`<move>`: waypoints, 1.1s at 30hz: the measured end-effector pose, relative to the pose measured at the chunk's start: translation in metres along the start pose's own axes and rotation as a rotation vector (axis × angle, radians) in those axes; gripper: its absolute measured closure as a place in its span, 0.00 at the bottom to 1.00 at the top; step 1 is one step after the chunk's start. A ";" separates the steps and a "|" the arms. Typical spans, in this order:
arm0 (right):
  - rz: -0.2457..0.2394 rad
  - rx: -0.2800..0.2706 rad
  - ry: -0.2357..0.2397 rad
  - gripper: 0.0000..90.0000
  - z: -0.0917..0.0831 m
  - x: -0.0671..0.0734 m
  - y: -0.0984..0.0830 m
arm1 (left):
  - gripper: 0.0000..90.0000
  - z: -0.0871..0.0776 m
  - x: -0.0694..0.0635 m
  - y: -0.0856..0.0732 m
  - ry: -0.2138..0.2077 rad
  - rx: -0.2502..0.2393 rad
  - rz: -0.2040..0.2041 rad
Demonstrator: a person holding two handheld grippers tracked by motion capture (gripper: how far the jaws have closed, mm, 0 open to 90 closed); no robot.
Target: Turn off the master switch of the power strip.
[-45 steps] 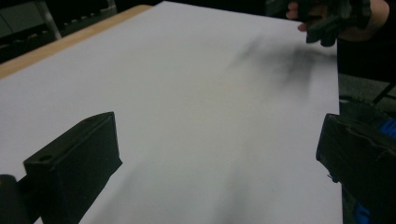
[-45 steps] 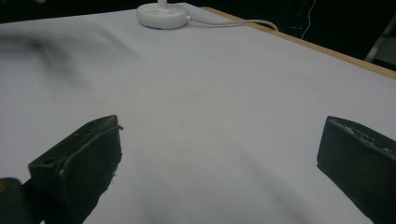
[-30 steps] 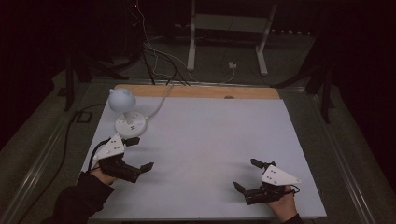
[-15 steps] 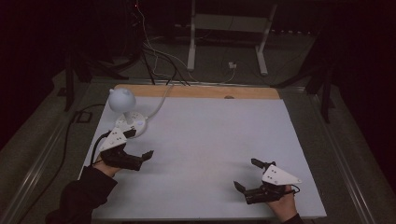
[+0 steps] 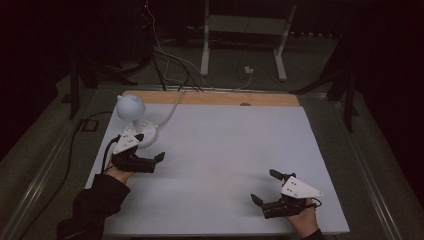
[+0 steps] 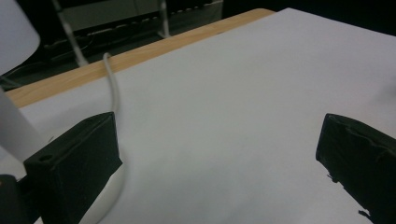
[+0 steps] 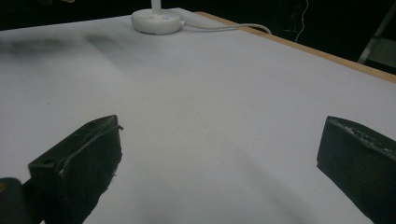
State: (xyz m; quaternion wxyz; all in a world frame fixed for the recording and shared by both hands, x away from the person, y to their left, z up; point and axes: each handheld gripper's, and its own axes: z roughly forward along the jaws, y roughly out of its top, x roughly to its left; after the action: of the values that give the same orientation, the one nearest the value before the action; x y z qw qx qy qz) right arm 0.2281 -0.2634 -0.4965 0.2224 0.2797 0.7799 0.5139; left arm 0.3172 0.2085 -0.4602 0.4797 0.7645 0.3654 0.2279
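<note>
Since the earlier frame, the left gripper [image 5: 150,161] had moved up the table toward the lamp [image 5: 134,117], while the right gripper [image 5: 263,186] had kept its place near the front edge. Both sets of jaws stood wide apart with nothing between them. The lamp stood just beyond and to the outer side of the left gripper, its round base [image 7: 156,21] on the white table [image 5: 230,145] and its cord [image 6: 112,79] running back over the wooden edge; from the right gripper it lay well apart, across the sheet. By my reading the work had barely begun: the lamp was approached but not yet touched, and any grasp or press remained to be done.
</note>
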 end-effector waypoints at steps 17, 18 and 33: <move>0.004 0.000 0.001 0.00 0.000 0.000 0.000 | 0.00 0.026 -0.001 0.001 0.131 0.020 -0.045; 0.004 0.000 0.001 0.00 0.000 0.000 0.000 | 0.00 0.028 -0.002 0.002 0.160 0.021 -0.045; 0.005 -0.005 0.005 0.00 -0.001 -0.001 0.000 | 0.15 0.051 0.000 -0.003 0.291 0.087 -0.057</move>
State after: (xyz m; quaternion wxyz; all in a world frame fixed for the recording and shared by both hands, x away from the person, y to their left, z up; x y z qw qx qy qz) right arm 0.2277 -0.2649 -0.4961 0.2199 0.2798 0.7785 0.5170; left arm 0.3523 0.1803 -0.4849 0.3945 0.7327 0.4621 0.3065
